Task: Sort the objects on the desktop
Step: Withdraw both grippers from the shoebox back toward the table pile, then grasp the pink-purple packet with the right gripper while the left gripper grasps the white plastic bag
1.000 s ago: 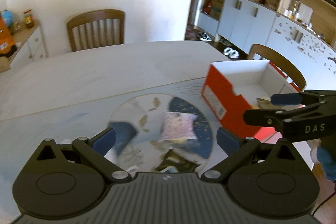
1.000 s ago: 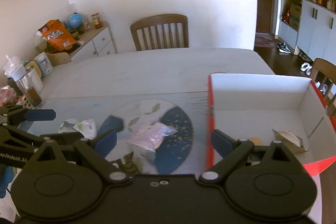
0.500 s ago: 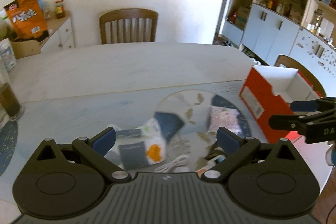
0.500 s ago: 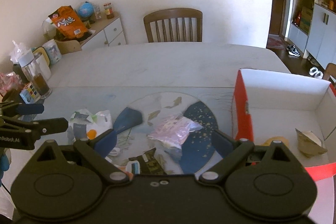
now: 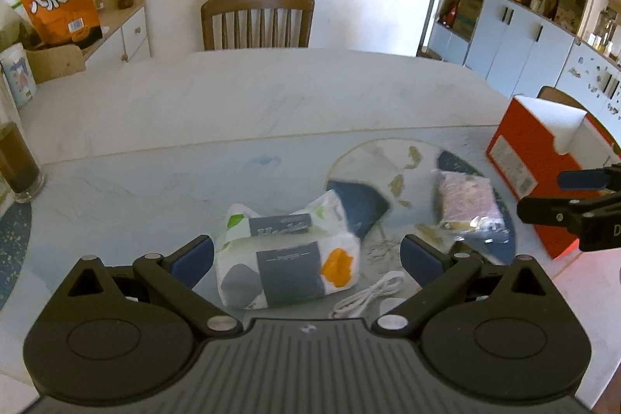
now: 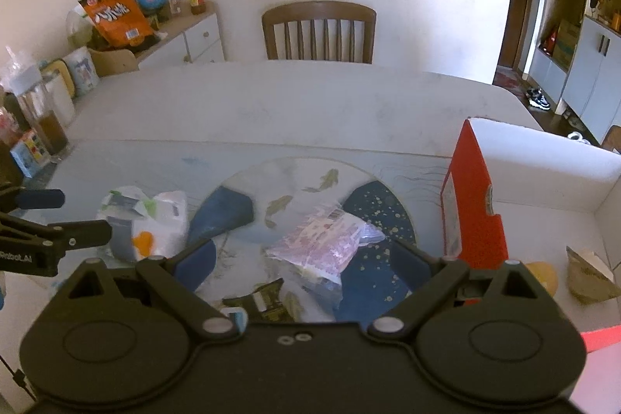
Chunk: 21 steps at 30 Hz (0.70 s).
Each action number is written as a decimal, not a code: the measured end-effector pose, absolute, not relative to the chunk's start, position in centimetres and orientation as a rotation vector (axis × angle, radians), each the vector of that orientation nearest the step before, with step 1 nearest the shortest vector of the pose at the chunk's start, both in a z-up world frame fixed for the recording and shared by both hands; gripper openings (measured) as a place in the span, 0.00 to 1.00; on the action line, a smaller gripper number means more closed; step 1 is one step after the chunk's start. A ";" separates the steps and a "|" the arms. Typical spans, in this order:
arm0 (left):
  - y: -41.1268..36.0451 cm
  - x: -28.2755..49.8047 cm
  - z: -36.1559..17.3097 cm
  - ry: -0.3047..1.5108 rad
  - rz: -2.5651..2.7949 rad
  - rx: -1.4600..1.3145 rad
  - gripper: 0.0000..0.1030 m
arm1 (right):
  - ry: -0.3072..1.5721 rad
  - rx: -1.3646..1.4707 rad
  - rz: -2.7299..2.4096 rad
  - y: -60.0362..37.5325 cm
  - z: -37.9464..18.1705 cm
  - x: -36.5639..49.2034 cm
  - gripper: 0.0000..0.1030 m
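Swung left within the last second, left gripper point(image 5: 306, 251) now spread wide around the tissue pack point(image 5: 287, 255) on the mat, right gripper point(image 6: 306, 258) likewise open over the pink packet point(image 6: 322, 243), box point(image 6: 477, 204) beyond: next pick lined up, nothing gripped.

- The left gripper point(image 5: 306, 255) has its jaws spread wide, with the white tissue pack point(image 5: 287, 255) lying between them on the table point(image 5: 233, 111).
- A white cable point(image 5: 366, 297) lies just right of the pack.
- A pinkish packet point(image 5: 467, 200), blurred, possibly snacks, lies near the orange box point(image 5: 531, 161).
- The right gripper point(image 5: 543, 196) shows at the right edge, its fingers apart.
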State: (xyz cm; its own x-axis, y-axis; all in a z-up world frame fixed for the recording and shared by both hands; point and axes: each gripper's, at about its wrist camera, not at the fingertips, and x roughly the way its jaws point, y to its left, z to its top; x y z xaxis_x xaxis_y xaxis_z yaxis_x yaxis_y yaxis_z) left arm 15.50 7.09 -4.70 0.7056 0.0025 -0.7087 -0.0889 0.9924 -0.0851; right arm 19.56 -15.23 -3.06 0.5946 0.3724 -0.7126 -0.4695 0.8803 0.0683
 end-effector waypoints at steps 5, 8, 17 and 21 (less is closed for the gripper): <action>7.8 16.9 -6.0 0.797 0.059 -0.113 1.00 | 0.808 -0.131 0.463 -14.9 -4.2 20.9 0.94; 8.1 17.6 -6.7 0.805 0.072 -0.115 1.00 | 0.815 -0.133 0.453 -14.5 -4.8 21.4 0.94; 9.5 18.6 -8.4 0.838 0.073 -0.130 1.00 | 0.851 -0.118 0.426 -14.0 -6.6 23.0 0.94; 10.0 18.9 -9.3 0.860 0.066 -0.141 1.00 | 0.868 -0.105 0.402 -13.8 -7.4 23.7 0.94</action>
